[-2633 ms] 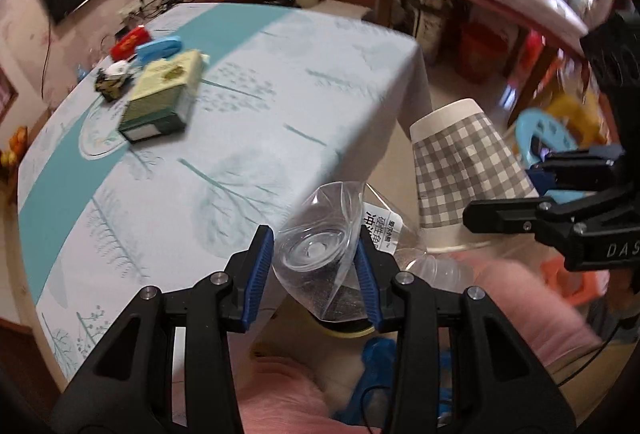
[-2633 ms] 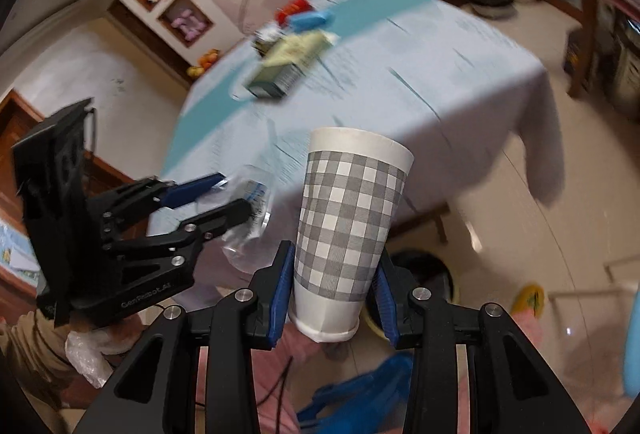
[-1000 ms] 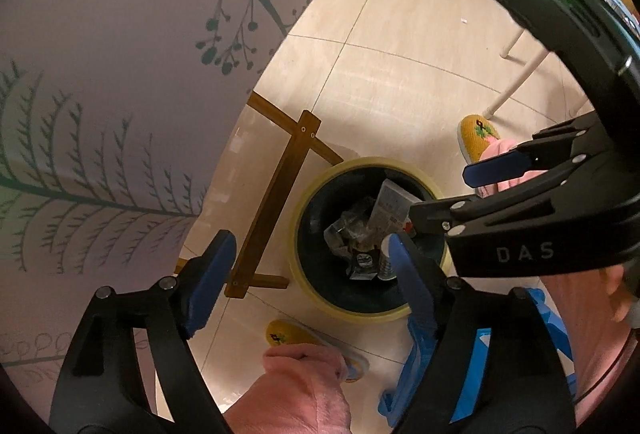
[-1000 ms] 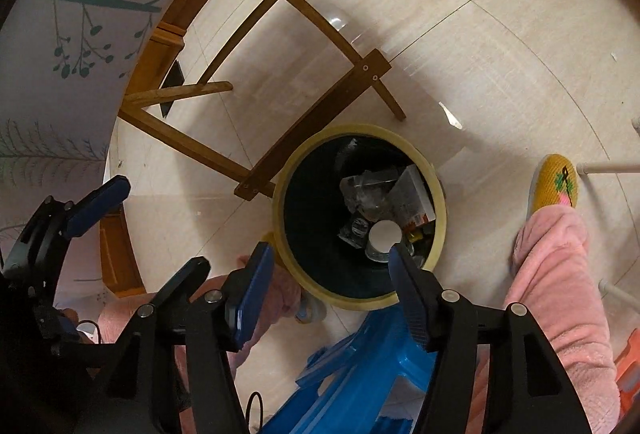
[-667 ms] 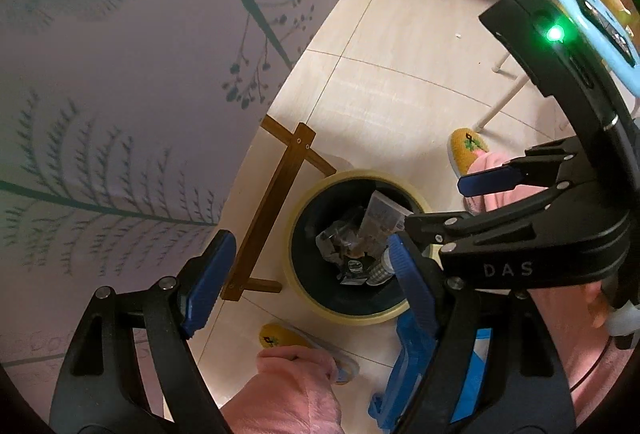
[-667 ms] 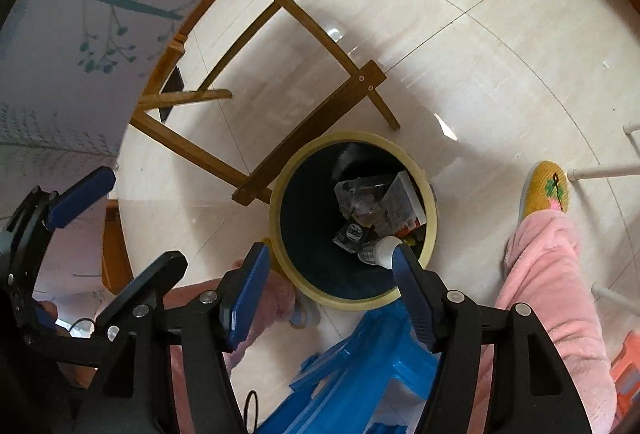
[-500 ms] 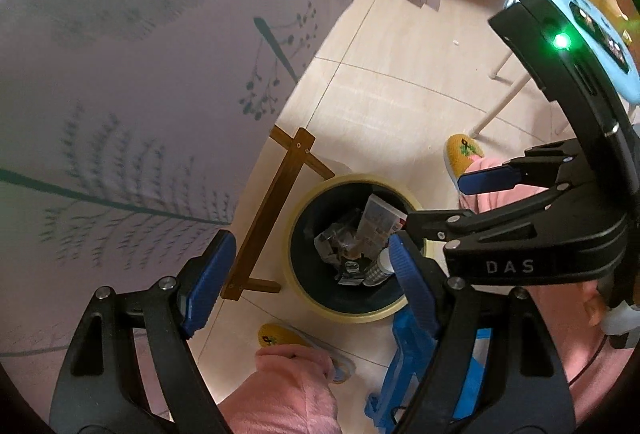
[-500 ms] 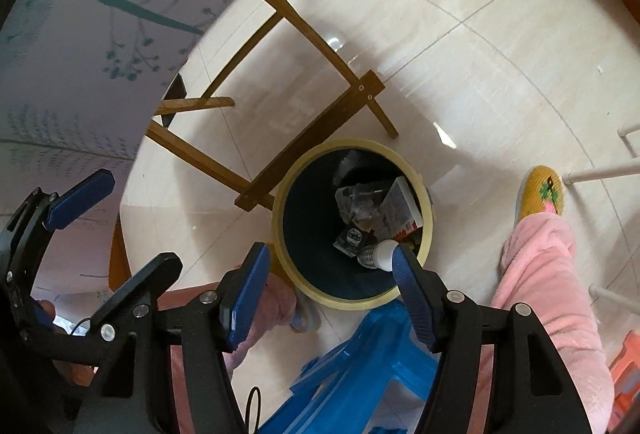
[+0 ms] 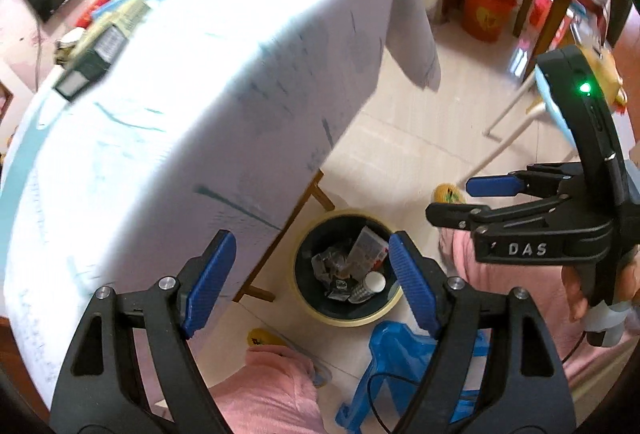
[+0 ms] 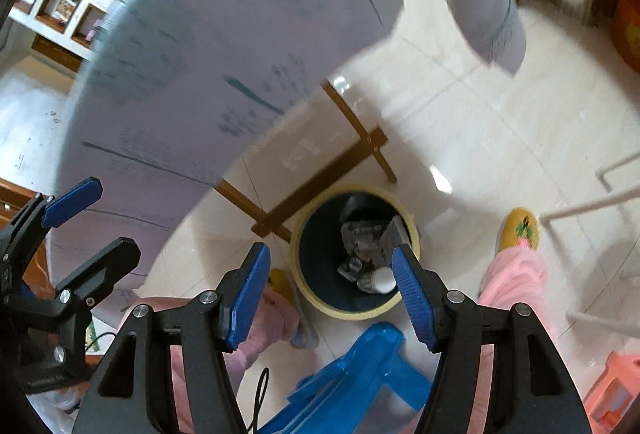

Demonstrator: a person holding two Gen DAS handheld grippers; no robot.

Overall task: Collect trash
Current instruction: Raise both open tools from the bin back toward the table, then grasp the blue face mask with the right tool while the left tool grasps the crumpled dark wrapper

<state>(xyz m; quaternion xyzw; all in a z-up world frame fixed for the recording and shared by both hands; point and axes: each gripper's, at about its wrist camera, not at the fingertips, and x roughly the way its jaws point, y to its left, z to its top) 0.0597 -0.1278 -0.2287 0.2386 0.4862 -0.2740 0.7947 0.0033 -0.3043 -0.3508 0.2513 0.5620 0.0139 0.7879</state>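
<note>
A round bin with a yellow rim [image 9: 345, 321] [image 10: 296, 234] stands on the floor beside the table. Inside lie the checked paper cup [image 9: 368, 286] [image 10: 376, 280], a crumpled clear plastic bottle [image 9: 326, 262] [image 10: 362, 234] and a carton [image 9: 366, 248]. My left gripper [image 9: 310, 282] is open and empty, high above the bin; it also shows in the right wrist view [image 10: 92, 218]. My right gripper [image 10: 332, 288] is open and empty above the bin; it also shows in the left wrist view [image 9: 460, 199].
The table with its white and teal cloth [image 9: 160, 121] [image 10: 240, 33] overhangs at left, with a green box [image 9: 100, 41] and small items on top. A wooden table leg frame [image 10: 344, 161], a blue stool [image 9: 396, 362] [image 10: 352, 374], pink-clad legs and yellow slippers [image 10: 520, 230] surround the bin.
Both grippers let go of the bottle and the cup, which now lie in the bin. Both have since lifted and tilted up, so the tabletop comes back into view.
</note>
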